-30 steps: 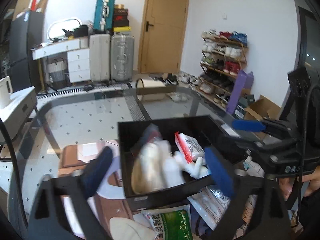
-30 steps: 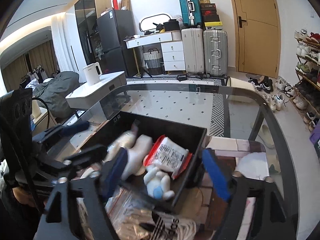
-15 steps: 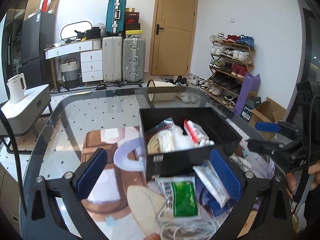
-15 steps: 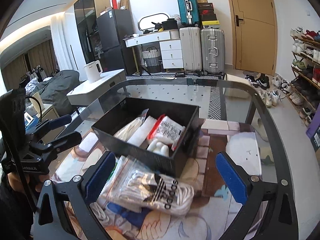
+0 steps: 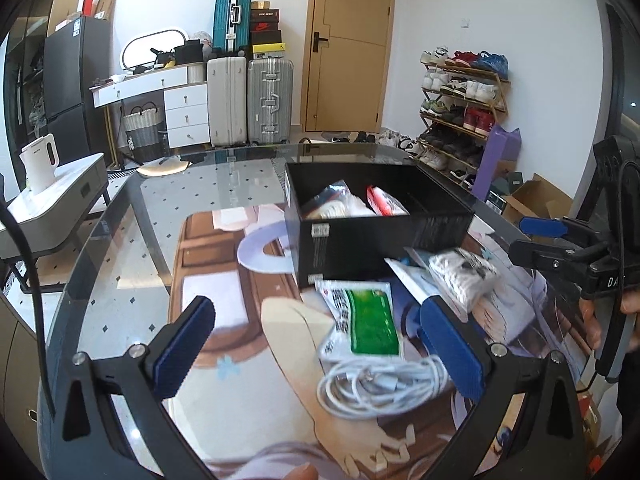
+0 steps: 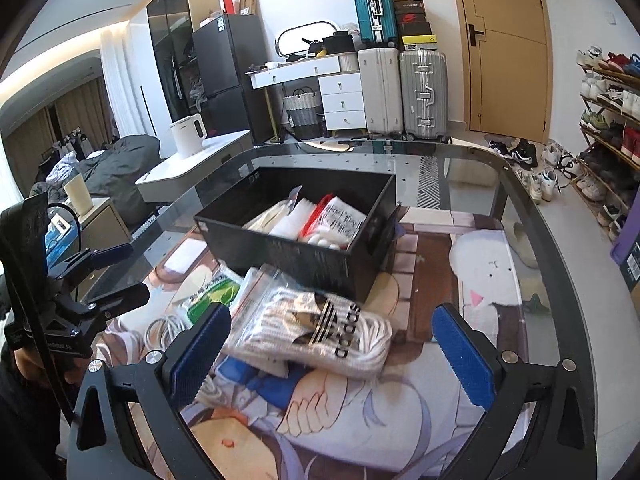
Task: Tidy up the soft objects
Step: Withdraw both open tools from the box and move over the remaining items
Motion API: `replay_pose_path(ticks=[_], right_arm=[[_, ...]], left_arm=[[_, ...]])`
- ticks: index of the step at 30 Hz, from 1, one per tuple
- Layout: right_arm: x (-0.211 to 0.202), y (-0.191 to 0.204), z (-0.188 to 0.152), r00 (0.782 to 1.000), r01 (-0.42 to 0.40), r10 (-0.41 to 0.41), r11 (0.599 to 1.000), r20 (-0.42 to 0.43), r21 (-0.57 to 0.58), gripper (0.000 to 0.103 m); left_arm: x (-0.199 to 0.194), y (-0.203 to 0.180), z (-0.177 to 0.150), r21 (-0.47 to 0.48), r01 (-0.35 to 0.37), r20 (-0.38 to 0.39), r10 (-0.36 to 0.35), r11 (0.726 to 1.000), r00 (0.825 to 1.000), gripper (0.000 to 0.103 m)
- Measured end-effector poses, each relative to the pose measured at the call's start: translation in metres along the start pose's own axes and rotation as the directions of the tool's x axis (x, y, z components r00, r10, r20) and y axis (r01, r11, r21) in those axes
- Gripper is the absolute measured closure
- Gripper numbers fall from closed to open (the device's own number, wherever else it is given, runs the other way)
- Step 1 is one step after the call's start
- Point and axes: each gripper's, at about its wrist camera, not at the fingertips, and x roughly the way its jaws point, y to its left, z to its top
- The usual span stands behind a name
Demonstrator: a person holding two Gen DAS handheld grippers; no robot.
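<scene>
A black box [image 5: 384, 236] [image 6: 296, 252] sits on the glass table and holds several soft packets, one red and white [image 6: 340, 220]. In front of it lie a bagged pair of white Adidas socks [image 6: 316, 332] [image 5: 460, 276], a green and white packet [image 5: 364, 324] [image 6: 208, 294] and a coiled white cable [image 5: 380, 384]. My left gripper [image 5: 316, 344] is open and empty, above the green packet. My right gripper [image 6: 332, 352] is open and empty, around the sock bag from above.
A printed mat [image 6: 480, 280] covers the table under the objects. The glass table's rim [image 6: 552, 264] curves round on the right. Suitcases [image 5: 248, 100], a white desk, a shoe rack [image 5: 460, 96] and a door stand beyond.
Both grippers have pulled back from the box toward the table's near edge and opened wider. The packets now lie still in the box.
</scene>
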Motion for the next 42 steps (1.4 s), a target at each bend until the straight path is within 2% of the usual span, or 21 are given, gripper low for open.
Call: replay_pose_path(ticks=[12,29,38,42], right_arm=[[-0.009,0.004,-0.015,1.000,0.015,-0.014,1.000,-0.002,0.006,0.001],[0.012,0.007,-0.022,0.995,0.043,-0.049,0.996,-0.085,-0.076,0.001],[0.023,0.008,-0.020,0.992,0.040,-0.053,0.993,-0.112,-0.113,0.001],[0.031,0.009,-0.015,0.990,0.020,-0.040,0.988,-0.135,-0.150,0.001]], left_arm=[[-0.007,-0.010,-0.017,0.018,0.013,-0.025,-0.013,1.000,1.000,0.000],[0.004,-0.028,-0.034,0.102,0.088,-0.151,-0.072,0.991,0.986,0.000],[0.016,-0.027,-0.033,0.082,0.076,-0.216,-0.057,0.994,0.975,0.000],[0.015,-0.029,-0.029,0.095,0.072,-0.209,-0.051,0.993,0.977,0.000]])
